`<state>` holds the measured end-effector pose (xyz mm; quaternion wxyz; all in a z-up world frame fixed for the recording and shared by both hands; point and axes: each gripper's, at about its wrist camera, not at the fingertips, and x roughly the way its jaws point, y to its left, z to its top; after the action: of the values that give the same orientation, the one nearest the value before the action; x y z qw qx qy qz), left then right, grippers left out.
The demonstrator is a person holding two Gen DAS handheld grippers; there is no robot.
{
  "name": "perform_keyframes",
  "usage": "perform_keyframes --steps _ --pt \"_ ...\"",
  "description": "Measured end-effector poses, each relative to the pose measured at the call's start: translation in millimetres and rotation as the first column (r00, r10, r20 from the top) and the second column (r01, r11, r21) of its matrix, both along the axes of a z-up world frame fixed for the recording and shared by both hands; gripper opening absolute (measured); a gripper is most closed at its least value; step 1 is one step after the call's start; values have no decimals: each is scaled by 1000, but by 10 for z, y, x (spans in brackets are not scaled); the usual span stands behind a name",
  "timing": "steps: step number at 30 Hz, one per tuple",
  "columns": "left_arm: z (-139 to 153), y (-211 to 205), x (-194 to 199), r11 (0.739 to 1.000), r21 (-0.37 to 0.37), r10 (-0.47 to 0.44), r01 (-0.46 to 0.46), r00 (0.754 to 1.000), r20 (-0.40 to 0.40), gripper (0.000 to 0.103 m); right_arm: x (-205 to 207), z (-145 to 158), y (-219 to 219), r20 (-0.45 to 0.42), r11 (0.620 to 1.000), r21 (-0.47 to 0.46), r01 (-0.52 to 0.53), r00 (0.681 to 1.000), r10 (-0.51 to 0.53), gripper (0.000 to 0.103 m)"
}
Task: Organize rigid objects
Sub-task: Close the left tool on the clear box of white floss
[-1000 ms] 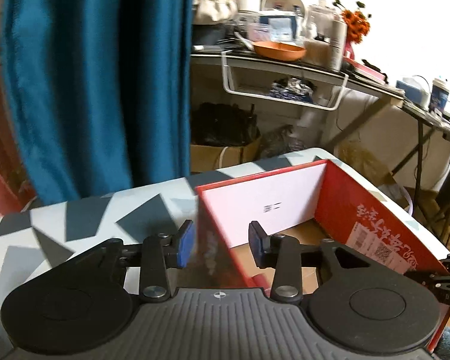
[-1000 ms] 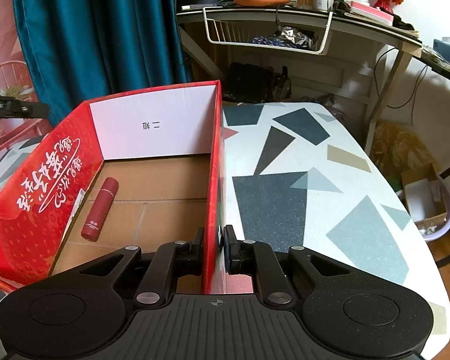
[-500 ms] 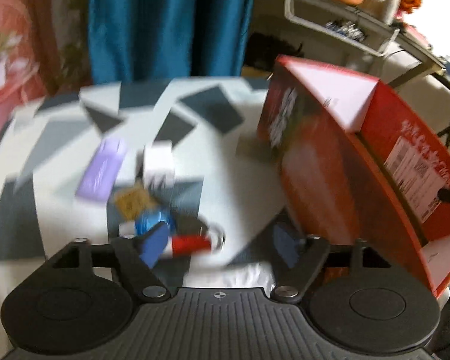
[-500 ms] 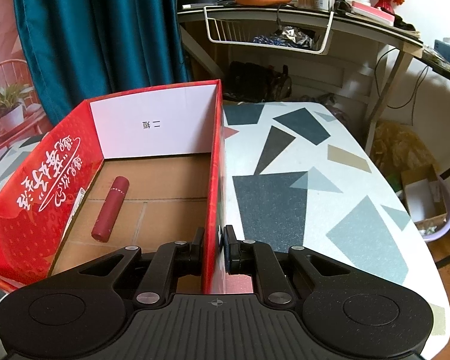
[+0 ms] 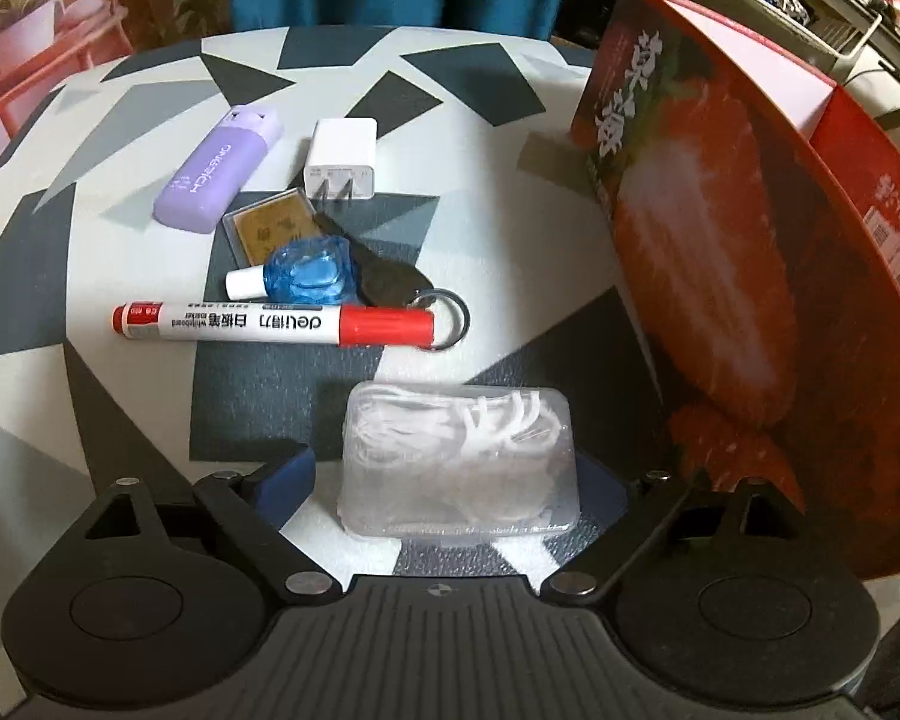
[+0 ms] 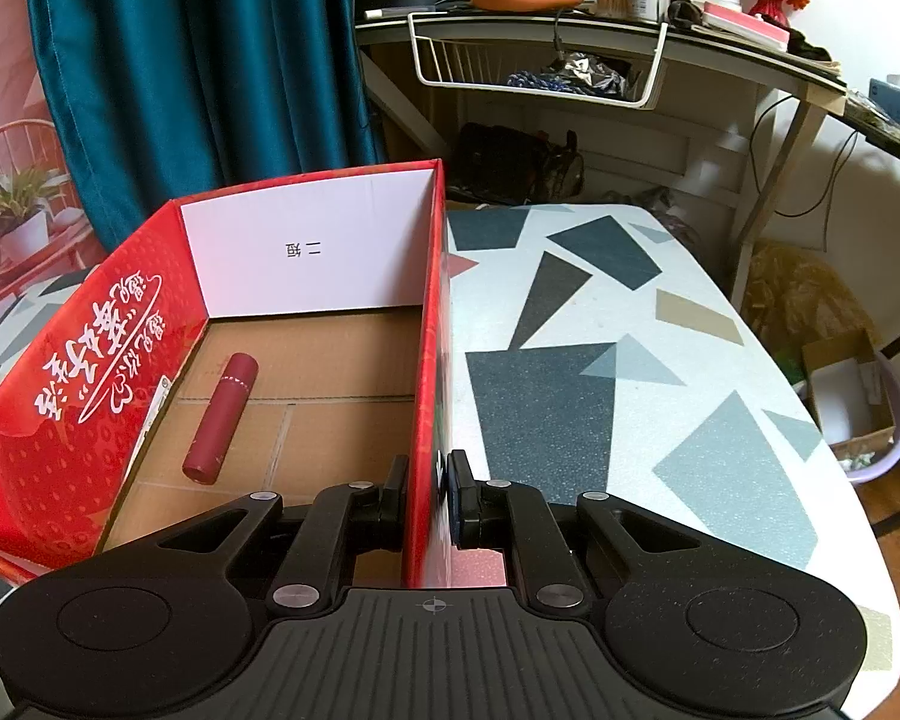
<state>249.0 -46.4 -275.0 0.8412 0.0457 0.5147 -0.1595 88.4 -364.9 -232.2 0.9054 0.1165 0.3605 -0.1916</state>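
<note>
Since the earlier frame, left gripper (image 5: 447,483) has swung from the box (image 6: 432,324) to the table items and now straddles the clear case (image 5: 457,463), jaws wide, not touching. Right gripper (image 6: 429,501) stays clamped on the box's near right wall; a red tube (image 6: 221,418) lies inside. Step: picking the case. Next: close, lift, carry right into the box.

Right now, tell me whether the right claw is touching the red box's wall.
Touching. The right wrist view shows the right claw shut on the red box, both fingers pressed against its side wall.
</note>
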Motion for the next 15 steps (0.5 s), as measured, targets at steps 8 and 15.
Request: perform_keyframes --steps 8,15 --pt "37 17 -42 999 38 -8 6 998 62 83 -5 -2 -1 -1 1000 -1 0 1000 0 11" --pt "19 52 15 998 59 -14 8 994 107 81 -5 -2 2 0 1000 -3 -1 1000 1 11"
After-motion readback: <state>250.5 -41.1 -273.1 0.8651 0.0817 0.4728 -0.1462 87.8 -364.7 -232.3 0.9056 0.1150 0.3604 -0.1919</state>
